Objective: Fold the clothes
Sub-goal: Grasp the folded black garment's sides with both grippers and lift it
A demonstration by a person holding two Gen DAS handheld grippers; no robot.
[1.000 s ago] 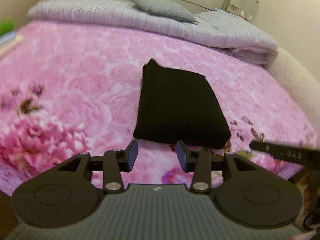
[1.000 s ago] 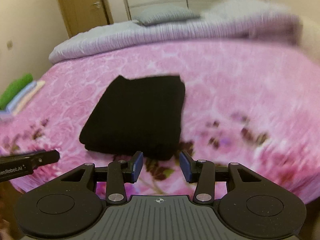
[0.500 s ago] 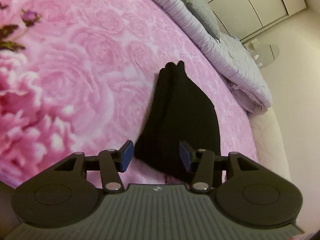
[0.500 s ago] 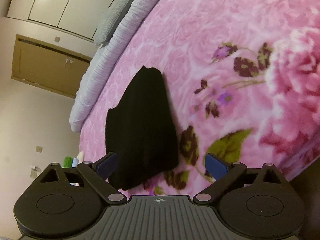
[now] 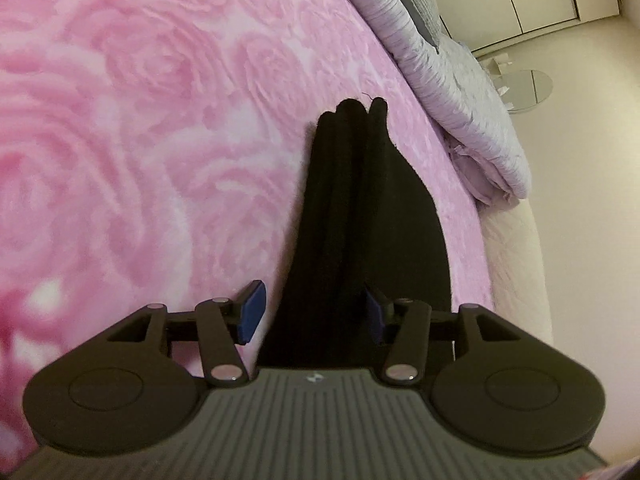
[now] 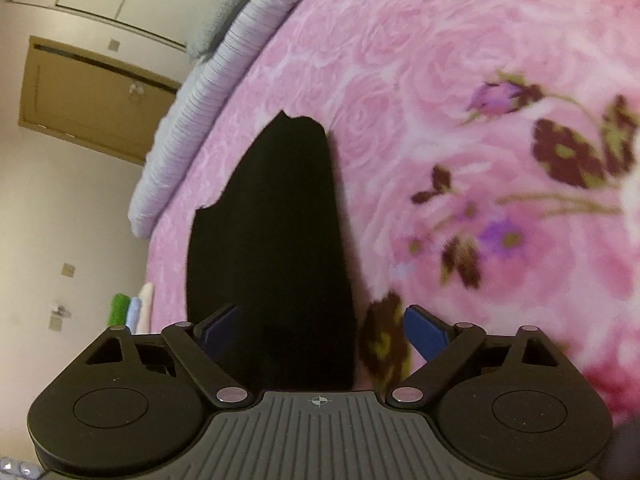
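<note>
A black folded garment [image 5: 360,220] lies on the pink rose-patterned bedspread [image 5: 140,120]. Seen edge-on in the left wrist view, it shows several stacked layers. My left gripper [image 5: 312,314] is open and straddles the garment's near left edge. One fingertip [image 5: 252,312] sits over the bedspread, clear of the cloth, and the other lies over the black fabric. In the right wrist view the same garment [image 6: 280,220] runs away from my right gripper [image 6: 322,334]. That gripper is open wide around the garment's near right edge, with one pad [image 6: 426,336] over the bedspread [image 6: 460,80].
A lilac-grey folded quilt [image 5: 452,80] lines the far side of the bed, with a round glass table [image 5: 528,88] beyond it. The bed's cream edge [image 5: 516,260] is close to the garment. A stack of folded clothes [image 6: 132,308] lies at the bed's left edge, below a wooden door [image 6: 88,92].
Both grippers have rolled and come down close to the garment's near edge, one at each side. Their jaws have widened, the right one much more.
</note>
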